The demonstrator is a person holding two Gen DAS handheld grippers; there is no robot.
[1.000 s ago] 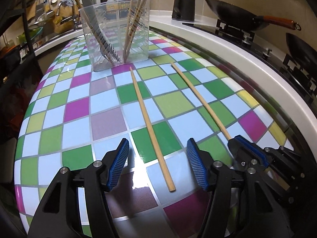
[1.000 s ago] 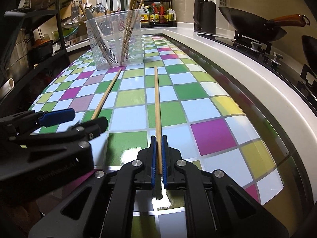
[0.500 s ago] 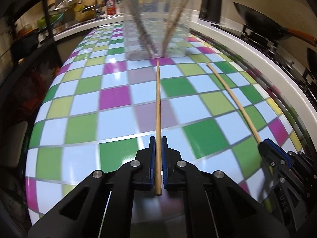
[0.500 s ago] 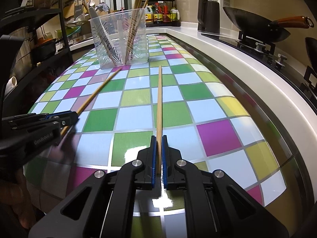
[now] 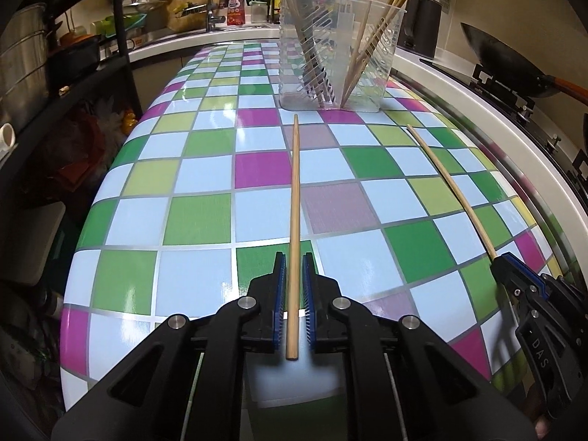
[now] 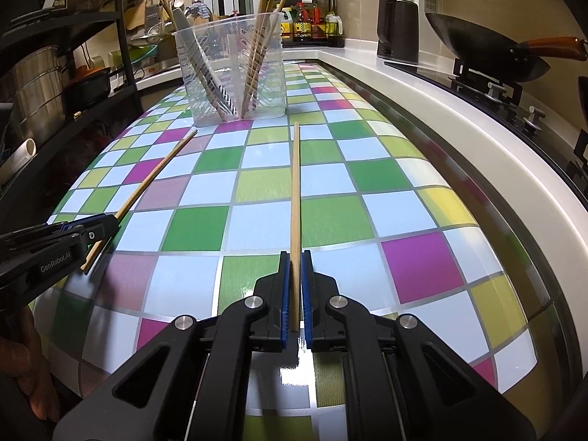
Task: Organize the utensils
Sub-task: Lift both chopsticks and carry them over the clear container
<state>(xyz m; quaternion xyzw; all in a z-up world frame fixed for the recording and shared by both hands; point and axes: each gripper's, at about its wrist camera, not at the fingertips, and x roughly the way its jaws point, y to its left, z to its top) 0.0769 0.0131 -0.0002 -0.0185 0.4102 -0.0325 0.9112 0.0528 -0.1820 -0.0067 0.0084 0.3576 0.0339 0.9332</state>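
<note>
Left wrist view: the left gripper [image 5: 293,303] is seen low in the frame, pointed steeply down at the glossy checked tabletop [image 5: 205,220] of green, pale blue and magenta squares; a long pale wooden chopstick [image 5: 294,228] runs between its blue ribbed pads [image 5: 280,301], reaching toward the clear plastic utensil holder [image 5: 330,51] at the far end, which already carries chopsticks and a slotted dark utensil. The jaws have just been opening slightly after closing on the stick; a thin gap shows on each side of the wood, so whether the pads bite cannot be told, and the grip is judged loose at best. At the right edge the right gripper [image 5: 505,262] is seen with a second wooden chopstick [image 5: 452,183] running from its tip toward the holder.

Right wrist view: the right gripper is likewise tilted down, with its jaws closed on the second chopstick near the stick's near end; the stick points straight at the holder. The left gripper appears at the left edge, its own chopstick slanting past it and lying low on the table; a hand [image 6: 33,378] is partly visible beneath.

For the step in hand, judged to be the pickup, the left jaws should be firmly closed before lifting; both sticks are best raised level, tipped upright and lowered into the holder's chopstick side without knocking its rim.
</note>
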